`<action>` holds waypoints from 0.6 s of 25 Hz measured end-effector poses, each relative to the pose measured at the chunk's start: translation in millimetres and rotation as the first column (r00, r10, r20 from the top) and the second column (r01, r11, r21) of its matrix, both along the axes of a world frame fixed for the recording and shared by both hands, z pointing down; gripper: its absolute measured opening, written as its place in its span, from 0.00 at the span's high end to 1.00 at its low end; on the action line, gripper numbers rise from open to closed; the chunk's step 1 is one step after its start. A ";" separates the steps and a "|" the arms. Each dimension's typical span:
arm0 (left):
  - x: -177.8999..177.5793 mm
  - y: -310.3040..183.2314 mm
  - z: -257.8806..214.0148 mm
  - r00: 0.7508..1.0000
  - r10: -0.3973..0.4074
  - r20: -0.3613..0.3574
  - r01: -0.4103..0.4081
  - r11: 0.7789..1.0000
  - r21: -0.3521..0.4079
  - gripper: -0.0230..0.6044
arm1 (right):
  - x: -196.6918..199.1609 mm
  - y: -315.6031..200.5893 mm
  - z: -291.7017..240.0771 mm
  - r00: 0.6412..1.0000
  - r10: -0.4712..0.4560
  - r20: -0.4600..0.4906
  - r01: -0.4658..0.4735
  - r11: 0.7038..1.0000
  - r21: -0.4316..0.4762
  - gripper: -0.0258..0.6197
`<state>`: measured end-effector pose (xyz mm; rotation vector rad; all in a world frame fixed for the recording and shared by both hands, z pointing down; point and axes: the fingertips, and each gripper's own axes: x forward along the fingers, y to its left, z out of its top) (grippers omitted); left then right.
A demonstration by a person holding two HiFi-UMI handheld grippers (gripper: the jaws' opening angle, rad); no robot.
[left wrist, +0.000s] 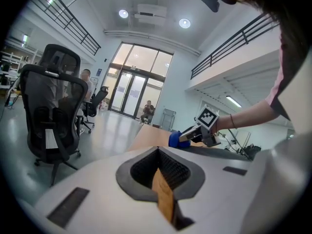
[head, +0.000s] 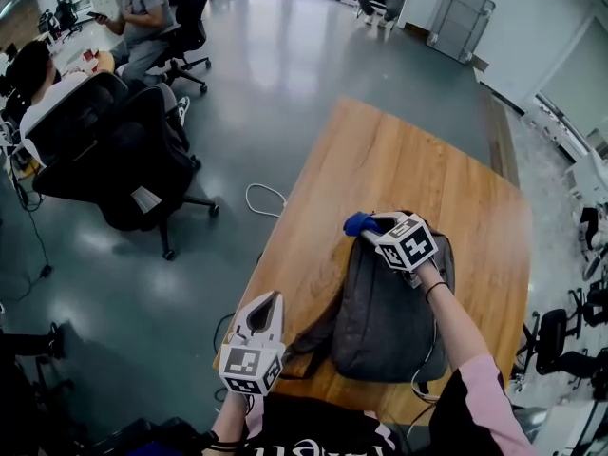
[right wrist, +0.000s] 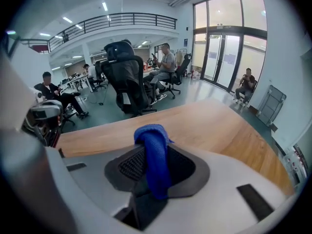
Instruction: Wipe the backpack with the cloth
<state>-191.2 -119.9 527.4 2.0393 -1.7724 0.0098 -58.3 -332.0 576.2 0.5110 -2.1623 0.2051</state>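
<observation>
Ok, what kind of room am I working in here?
Most likely an open-plan office or lab: black swivel chairs, seated people, a mezzanine railing and glass entrance doors around the wooden table holding the backpack.

No text, label or number is legible anywhere.

one backpack (head: 385,312), one cloth (head: 356,223), perhaps three seated people (head: 142,12)

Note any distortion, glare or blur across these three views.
Head view: sharp, with pale glare on the floor. Left gripper view: heavy fisheye, dark corners, blooming ceiling lamps. Right gripper view: same fisheye; cloth crisp, glass doors bright.
</observation>
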 end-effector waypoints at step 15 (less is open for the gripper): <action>18.2 35.6 -13.6 0.999 0.016 0.028 -0.016 1.000 0.019 0.97 | -12.3 175.8 -14.4 0.976 -0.211 0.049 0.213 0.976 -0.046 0.78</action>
